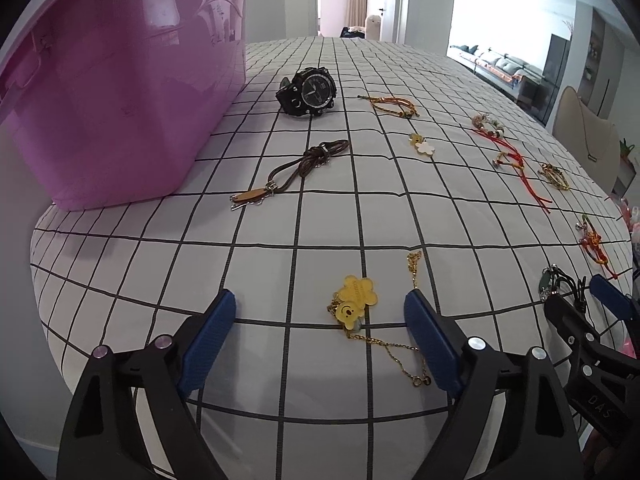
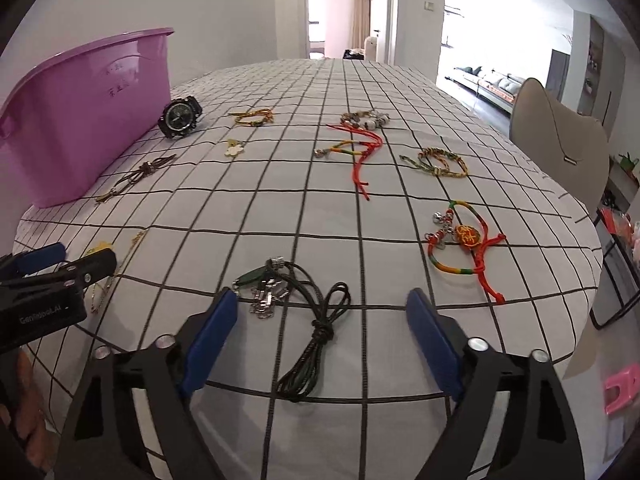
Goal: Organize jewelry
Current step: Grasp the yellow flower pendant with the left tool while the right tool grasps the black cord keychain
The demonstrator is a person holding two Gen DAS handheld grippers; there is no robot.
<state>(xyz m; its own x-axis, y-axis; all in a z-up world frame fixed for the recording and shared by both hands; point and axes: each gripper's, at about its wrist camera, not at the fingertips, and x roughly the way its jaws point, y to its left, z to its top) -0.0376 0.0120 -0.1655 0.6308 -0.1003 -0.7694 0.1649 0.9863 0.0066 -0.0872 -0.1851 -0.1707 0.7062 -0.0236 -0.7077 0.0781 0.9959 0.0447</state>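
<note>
Both tongs stand with their blue pads apart over the checked cloth (image 1: 280, 264), clamped on nothing. Between the pads of the left gripper (image 1: 320, 312) lies the gold chain with yellow charms (image 1: 354, 302), untouched, nearer the pad at 3 o'clock; its clasp end trails toward 5 o'clock. Between the pads of the right gripper (image 2: 322, 308) lies the black cord necklace (image 2: 316, 320), its green pendant and silver links just beside the pad at 9 o'clock, though whether they touch it is unclear; its looped cord runs down toward 6 o'clock. In the left wrist view the purple tub (image 1: 120, 92) sits at 10 o'clock, the black watch (image 1: 308, 92) at 12 o'clock just beside it, and the brown cord necklace (image 1: 296, 168) between the watch and the chain. At 1 o'clock lie a flower charm (image 1: 422, 144) and a yellow woven bracelet (image 1: 394, 104). In the right wrist view a red-cord bracelet (image 2: 360, 148) lies at 12 o'clock, a beaded bracelet (image 2: 366, 118) beyond it, a green-gold braided bracelet (image 2: 442, 162) at 1 o'clock, and a multicoloured bracelet with a red medallion (image 2: 464, 240) at 2 o'clock. A beige chair (image 2: 560, 140) stands past the table's edge at 2 o'clock.
</note>
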